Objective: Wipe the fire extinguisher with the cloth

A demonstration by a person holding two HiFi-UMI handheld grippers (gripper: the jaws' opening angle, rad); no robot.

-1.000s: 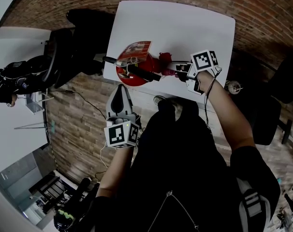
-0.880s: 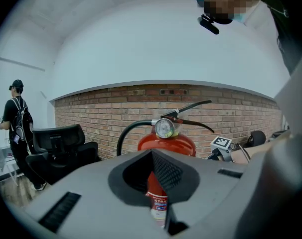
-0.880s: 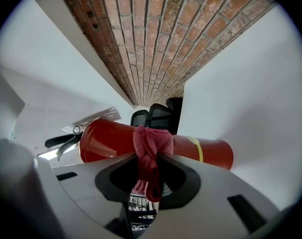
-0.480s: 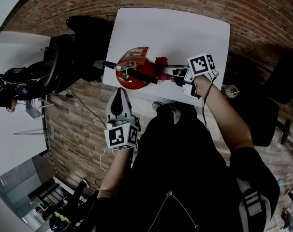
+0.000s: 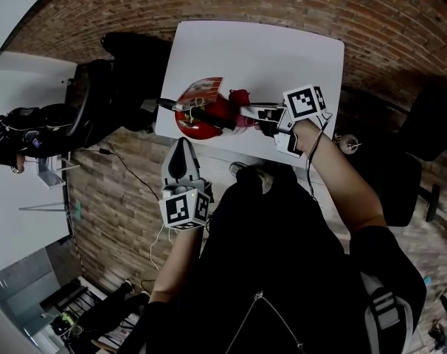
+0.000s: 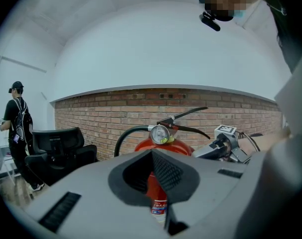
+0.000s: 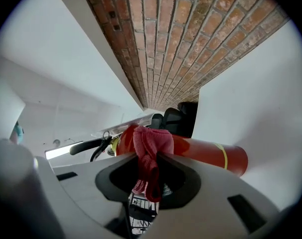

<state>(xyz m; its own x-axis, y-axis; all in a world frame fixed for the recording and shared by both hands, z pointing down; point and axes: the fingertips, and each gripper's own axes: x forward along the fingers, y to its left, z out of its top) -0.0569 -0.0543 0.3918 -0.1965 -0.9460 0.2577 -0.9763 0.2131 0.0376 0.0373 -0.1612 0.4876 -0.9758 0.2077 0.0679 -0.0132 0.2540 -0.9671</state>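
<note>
Red-brown brick runs all round this room, and a white table (image 5: 282, 50) stands in it with the fire extinguisher (image 5: 198, 115) upright near its front edge, gauge and black lever on top. Off to the extinguisher's left a black office chair (image 6: 61, 143) waits, and beyond it a person (image 6: 16, 118) in dark clothes stands at another white surface.

The right gripper (image 5: 247, 112) comes in from the extinguisher's right with its jaws clamped on the pink-red cloth (image 5: 240, 99). In the right gripper view the cloth (image 7: 151, 143) bunches out of the jaws and lies against the red cylinder (image 7: 206, 151), up toward the valve end. The left gripper (image 5: 182, 143) hangs just in front of the extinguisher, off the table edge, its jaws closed together on nothing and pointing at the red body (image 6: 181, 146) without touching it.

By my reckoning the wiping is under way: cloth in hand and on the metal near the top. Nothing shows which parts are already clean, so the lower body and far side may well remain
</note>
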